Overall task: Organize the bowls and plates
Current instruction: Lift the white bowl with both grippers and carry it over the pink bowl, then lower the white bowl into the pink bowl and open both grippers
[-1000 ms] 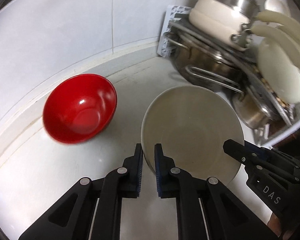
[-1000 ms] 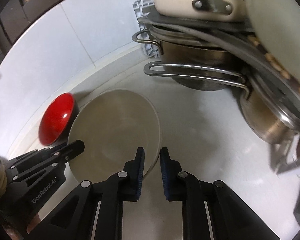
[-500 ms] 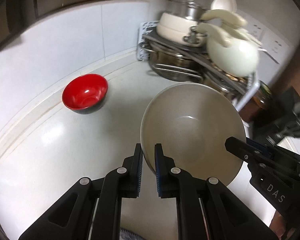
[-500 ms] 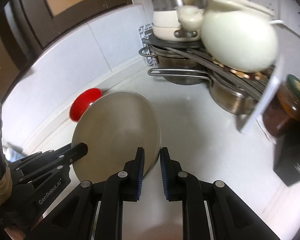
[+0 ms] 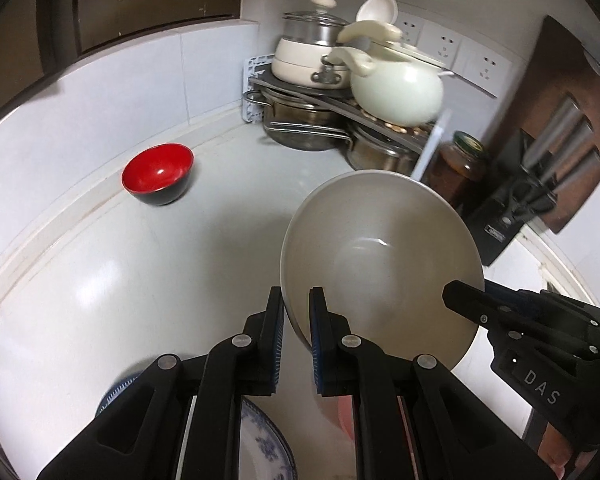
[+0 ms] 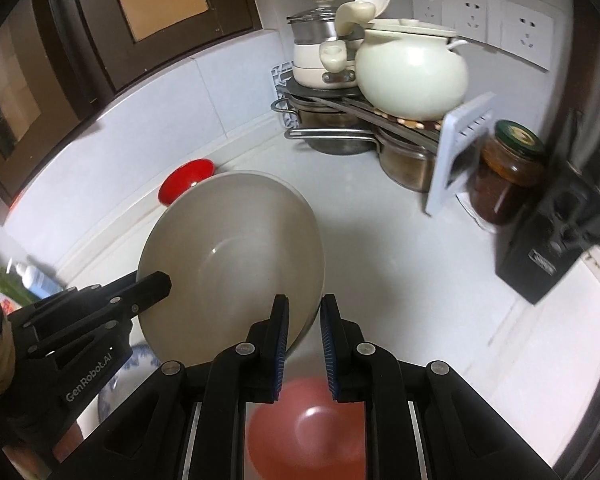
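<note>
Left wrist view: beige bowl (image 5: 382, 264) held tilted above the white counter (image 5: 140, 280), rim clamped on both sides, left gripper (image 5: 296, 320) on the near-left edge, right gripper (image 6: 303, 330) on the opposite edge. Open counter between it and the red bowl (image 5: 158, 174) by the wall. Right wrist view only (blurred): pink bowl (image 6: 304, 428) underneath, beside a blue-patterned plate (image 6: 140, 360).
</note>
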`<move>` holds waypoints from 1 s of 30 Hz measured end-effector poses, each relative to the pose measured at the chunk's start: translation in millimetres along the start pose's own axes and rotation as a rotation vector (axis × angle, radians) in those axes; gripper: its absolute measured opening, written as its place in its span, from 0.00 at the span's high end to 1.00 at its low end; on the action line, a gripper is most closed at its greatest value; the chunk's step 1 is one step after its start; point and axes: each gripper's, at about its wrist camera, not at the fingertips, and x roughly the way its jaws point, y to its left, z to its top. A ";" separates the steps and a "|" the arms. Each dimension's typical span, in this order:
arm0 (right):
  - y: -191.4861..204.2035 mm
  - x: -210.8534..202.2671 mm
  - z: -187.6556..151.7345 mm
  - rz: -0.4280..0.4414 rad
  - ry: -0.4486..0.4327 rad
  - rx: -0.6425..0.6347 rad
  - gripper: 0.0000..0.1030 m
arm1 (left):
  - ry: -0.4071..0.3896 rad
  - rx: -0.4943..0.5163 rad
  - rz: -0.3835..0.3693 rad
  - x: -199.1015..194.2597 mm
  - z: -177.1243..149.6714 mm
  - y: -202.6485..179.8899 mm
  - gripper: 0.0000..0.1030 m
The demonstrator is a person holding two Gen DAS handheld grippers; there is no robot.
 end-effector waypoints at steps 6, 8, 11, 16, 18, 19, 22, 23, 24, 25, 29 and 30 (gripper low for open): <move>-9.1 -14.2 -29.0 -0.006 0.018 0.019 0.83 | 0.022 0.013 -0.024 -5.9 -20.5 -11.5 0.87; -12.0 -17.4 -37.0 -0.009 0.024 0.023 0.83 | 0.037 0.013 -0.031 -5.7 -27.5 -14.2 0.87; -16.0 -21.2 -48.0 -0.019 0.036 0.029 0.83 | 0.054 0.016 -0.037 -4.2 -38.1 -19.7 0.87; -23.5 -23.8 -66.5 -0.030 0.064 0.037 0.83 | 0.087 0.008 -0.046 0.8 -52.6 -23.7 0.87; -25.8 -22.7 -73.4 -0.033 0.078 0.039 0.83 | 0.098 0.013 -0.046 3.7 -57.6 -25.7 0.87; -26.9 -22.3 -76.2 -0.031 0.084 0.041 0.83 | 0.106 0.011 -0.046 5.6 -59.9 -26.7 0.87; -30.8 -18.4 -83.7 -0.032 0.105 0.042 0.83 | 0.130 0.009 -0.045 12.3 -67.1 -28.5 0.87; -32.3 -16.7 -85.8 -0.030 0.112 0.044 0.83 | 0.141 0.008 -0.047 14.9 -69.5 -28.9 0.87; -33.3 -15.1 -87.6 -0.032 0.120 0.045 0.83 | 0.147 0.008 -0.049 16.8 -71.5 -29.3 0.87; -34.5 -13.7 -89.5 -0.032 0.126 0.048 0.83 | 0.155 0.006 -0.049 18.8 -73.2 -30.2 0.87; -39.9 -7.5 -96.3 -0.036 0.148 0.046 0.83 | 0.177 0.018 -0.043 26.8 -79.3 -35.3 0.87; -41.6 -5.3 -98.4 -0.037 0.157 0.047 0.83 | 0.181 0.020 -0.042 28.5 -80.6 -35.7 0.87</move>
